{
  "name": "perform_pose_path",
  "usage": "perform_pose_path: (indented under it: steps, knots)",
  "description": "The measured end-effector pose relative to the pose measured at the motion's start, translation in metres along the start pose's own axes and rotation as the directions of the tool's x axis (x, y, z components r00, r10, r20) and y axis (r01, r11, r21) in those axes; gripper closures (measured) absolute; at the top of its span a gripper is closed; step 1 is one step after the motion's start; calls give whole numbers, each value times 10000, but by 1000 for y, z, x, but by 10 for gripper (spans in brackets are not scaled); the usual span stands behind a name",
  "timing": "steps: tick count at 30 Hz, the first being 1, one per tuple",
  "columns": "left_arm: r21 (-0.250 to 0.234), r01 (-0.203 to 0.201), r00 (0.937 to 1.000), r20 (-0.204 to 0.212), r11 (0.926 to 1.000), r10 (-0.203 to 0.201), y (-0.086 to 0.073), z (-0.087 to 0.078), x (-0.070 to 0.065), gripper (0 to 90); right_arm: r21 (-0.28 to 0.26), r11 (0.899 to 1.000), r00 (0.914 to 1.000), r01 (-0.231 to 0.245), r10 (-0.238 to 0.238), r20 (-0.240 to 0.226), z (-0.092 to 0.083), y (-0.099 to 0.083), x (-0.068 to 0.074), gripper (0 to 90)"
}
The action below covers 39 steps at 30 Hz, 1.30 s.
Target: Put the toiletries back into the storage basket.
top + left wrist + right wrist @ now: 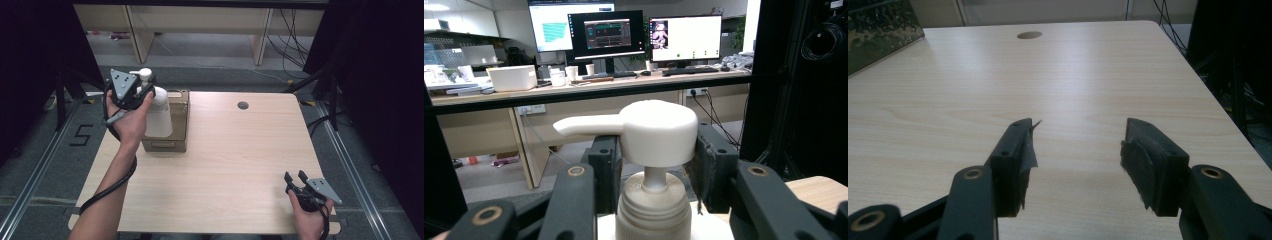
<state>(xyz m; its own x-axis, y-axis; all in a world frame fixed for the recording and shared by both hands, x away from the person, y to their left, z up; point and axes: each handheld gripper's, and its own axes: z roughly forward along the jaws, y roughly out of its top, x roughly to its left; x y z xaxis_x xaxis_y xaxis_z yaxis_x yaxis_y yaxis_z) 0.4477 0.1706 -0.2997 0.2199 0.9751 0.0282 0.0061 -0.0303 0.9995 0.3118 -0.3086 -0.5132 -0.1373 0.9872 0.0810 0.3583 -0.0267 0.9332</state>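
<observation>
A white pump bottle (158,114) stands upright in an open brown box (172,140) at the table's far-left part.

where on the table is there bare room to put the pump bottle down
Most of the table is bare: the wide stretch from the box across to the right hand-held gripper, up to the cable hole. The crowded spot is the far left corner, where the left hand-held gripper holds the pump bottle.

wooden table (235,150) with cable hole (243,105); monitors (624,35) on desk (589,92) behind
</observation>
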Motion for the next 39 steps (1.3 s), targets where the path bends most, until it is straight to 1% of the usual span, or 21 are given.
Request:
perform_pose_path:
  steps: [1, 2, 4, 6, 18, 19, 21, 22, 23, 24, 25, 26, 39]
  knots:
    - [17, -9, 10000, -1, 10000, 9, 0, 0, 0, 593, -13, 10000, 10000, -3, 3, 8, 0, 0, 0, 465]
    - [23, -7, 10000, 2, 10000, 7, -1, 0, 0, 593, -36, 9999, 9999, 116, -116, 52, 0, 0, -1, 465]
    - [4, 4, 10000, 10, 10000, -4, -2, 1, 0, 593, -28, 9999, 9999, 124, -124, 48, 0, 0, -1, 465]
    - [32, 25, 10000, -3, 10000, -25, -4, 1, 1, 593, 90, 9999, 10000, 62, -62, 23, -1, 0, 0, 465]
    - [173, 25, 10000, -7, 9998, -24, -10, 2, 1, 593, 45, 10000, 10000, 46, -46, 12, -1, 0, 0, 465]
    - [191, 20, 10000, -6, 9998, -20, -10, 2, 1, 593, 154, 9998, 9999, 122, -123, 62, -1, 0, -1, 465]
    - [178, 30, 10000, 10, 9998, -30, -11, 2, 0, 593, 183, 9998, 10000, 32, -33, 14, -2, 1, 0, 465]
    - [187, 33, 10000, 25, 9998, -34, -11, 2, 0, 593, 155, 9998, 9999, 138, -138, 47, -1, 0, -1, 465]
    - [187, 33, 10000, 25, 9998, -34, -11, 2, 0, 593, 155, 9998, 9999, 138, -138, 47, -1, 0, -1, 465]
    - [164, 48, 10000, 21, 9999, -49, -12, 2, 0, 593, 91, 10000, 9998, 25, -23, -193, -1, 0, -1, 465]
    - [164, 48, 10000, 21, 9999, -49, -12, 2, 0, 593, 91, 10000, 9998, 25, -23, -193, -1, 0, -1, 465]
    - [167, 39, 10000, 32, 9999, -40, -12, 2, 0, 593, 67, 9999, 9999, 136, -136, -61, -1, 0, -1, 465]
    - [215, 64, 10000, -48, 9997, -63, -13, 3, 2, 593, 74, 9999, 9999, 113, -112, -81, -1, 0, 0, 465]
